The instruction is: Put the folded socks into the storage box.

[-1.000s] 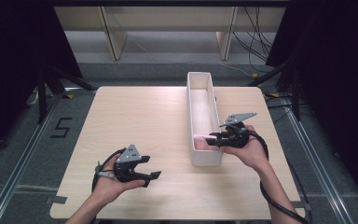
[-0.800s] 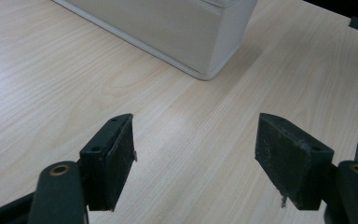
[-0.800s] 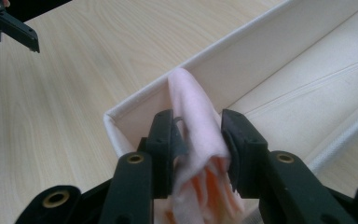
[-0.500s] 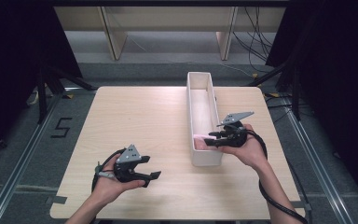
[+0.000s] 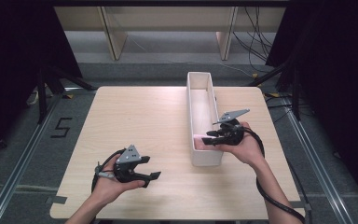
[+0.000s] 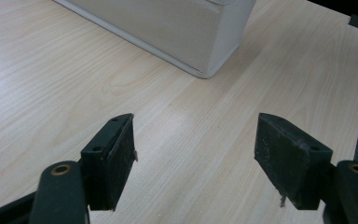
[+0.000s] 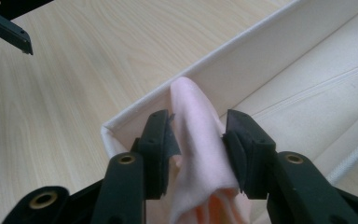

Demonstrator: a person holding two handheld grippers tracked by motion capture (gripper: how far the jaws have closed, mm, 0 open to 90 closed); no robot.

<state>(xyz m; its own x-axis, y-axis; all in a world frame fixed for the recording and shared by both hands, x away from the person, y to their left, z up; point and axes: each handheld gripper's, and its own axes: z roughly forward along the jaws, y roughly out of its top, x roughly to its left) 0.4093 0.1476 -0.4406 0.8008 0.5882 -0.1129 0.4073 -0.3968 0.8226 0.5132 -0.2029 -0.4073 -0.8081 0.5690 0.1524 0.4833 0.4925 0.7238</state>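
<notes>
A long white box (image 5: pixel 205 158) stands on the right half of the wooden table (image 5: pixel 144 116). My right gripper (image 5: pixel 208 139) reaches over its near end. A soft pink cloth (image 7: pixel 191 102) sits bunched between the two pads, which touch it on both sides. The jaws have just been closing on it. The cloth (image 5: pixel 198 137) hangs just inside the box's near corner, against the wall (image 7: pixel 261 56). My left gripper (image 5: pixel 151 179) rests low at the table's front left, open, with bare wood between its fingers (image 6: pixel 114 158); the box corner (image 6: pixel 205 46) lies ahead of it.
The left gripper's jaw tip (image 7: pixel 9 32) shows at the top left of the right gripper view. Black cables trail from both hands. Wooden frame legs (image 5: pixel 112 42) and floor rails stand beyond the table's edges.
The right gripper has shifted slightly at the box's near end, keeping the pink cloth between its jaws. The left hand has stayed put.
</notes>
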